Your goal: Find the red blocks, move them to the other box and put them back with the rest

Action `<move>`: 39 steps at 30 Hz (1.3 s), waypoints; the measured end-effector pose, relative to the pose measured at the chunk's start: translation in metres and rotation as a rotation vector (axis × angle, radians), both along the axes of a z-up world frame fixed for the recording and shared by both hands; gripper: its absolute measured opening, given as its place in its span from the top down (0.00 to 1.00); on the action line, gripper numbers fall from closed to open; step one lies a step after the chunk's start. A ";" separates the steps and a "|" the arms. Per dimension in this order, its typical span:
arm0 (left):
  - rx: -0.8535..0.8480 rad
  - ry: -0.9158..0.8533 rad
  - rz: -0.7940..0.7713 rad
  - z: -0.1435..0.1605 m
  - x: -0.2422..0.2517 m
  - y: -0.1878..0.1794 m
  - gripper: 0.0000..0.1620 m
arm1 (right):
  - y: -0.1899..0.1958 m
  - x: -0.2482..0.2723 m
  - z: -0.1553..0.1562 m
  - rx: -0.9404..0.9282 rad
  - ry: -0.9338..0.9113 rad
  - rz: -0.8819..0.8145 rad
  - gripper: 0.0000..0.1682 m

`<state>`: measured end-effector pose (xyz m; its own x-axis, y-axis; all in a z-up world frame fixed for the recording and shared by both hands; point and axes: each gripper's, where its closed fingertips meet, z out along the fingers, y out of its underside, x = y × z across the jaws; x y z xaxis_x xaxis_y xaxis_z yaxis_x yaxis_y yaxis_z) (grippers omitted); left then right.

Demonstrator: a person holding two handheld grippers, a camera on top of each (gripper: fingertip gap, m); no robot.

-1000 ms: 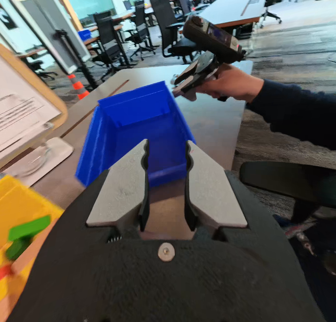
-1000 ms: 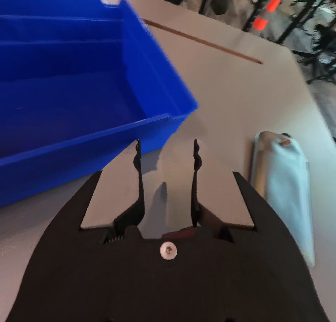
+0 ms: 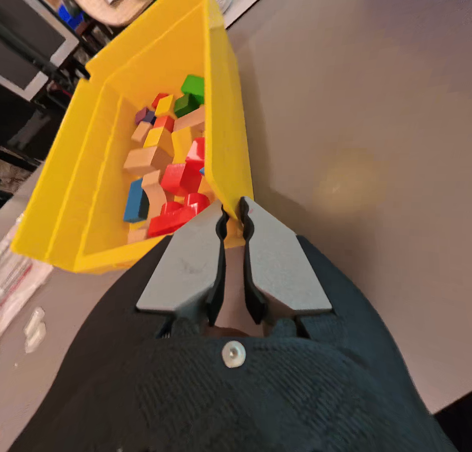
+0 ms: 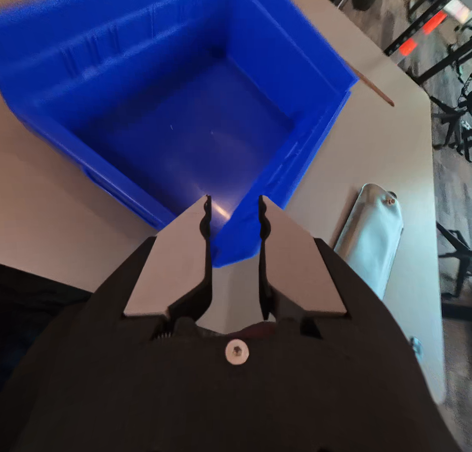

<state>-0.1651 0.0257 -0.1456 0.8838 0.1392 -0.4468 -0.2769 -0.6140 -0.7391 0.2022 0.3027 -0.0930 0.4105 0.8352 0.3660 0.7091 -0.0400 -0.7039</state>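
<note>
Left gripper (image 3: 233,211) – its fingers are drawn close and pinch the near right corner of the yellow box (image 3: 76,184), one tip inside the wall, one outside. The box sits tilted in view on the grey-brown surface (image 3: 357,107). No brand or readable writing on box or gripper; a clear packet w/ red print (image 3: 15,273) lies at the left edge, too blurred to read.

Just beyond the left fingertip, inside the yellow box, lie the red blocks (image 3: 178,212) – several clustered at the near right end, touching the wall the fingers grip, w/ more red ones (image 3: 189,169) stacked just behind. Farther in: a blue block (image 3: 135,202), plain wood blocks (image 3: 145,158), yellow ones (image 3: 155,138), an orange-red one, purple, and green blocks (image 3: 191,94) at the far end.

Right gripper (image 4: 233,204) – fingers spread apart, holding nothing, tips over the near corner of the blue box (image 4: 127,69). That corner shows in the gap between the fingers. The box interior is bare blue plastic, no blocks seen in it. Right of it on the surface lies a silvery flat plate (image 4: 370,240). Beyond the surface edge: black stands w/ red-orange bands (image 4: 419,36), blurred.
</note>
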 end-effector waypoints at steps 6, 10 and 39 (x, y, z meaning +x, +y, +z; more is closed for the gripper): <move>0.071 -0.101 0.077 0.000 -0.022 -0.032 0.97 | -0.077 -0.058 -0.009 -0.101 0.170 0.272 0.66; 0.102 -0.131 0.150 0.001 -0.030 -0.049 0.97 | -0.079 -0.091 -0.018 -0.023 0.199 0.234 0.66; 0.288 -0.181 -0.191 0.074 0.099 0.008 0.77 | -0.101 -0.103 -0.030 -0.173 0.188 0.287 0.68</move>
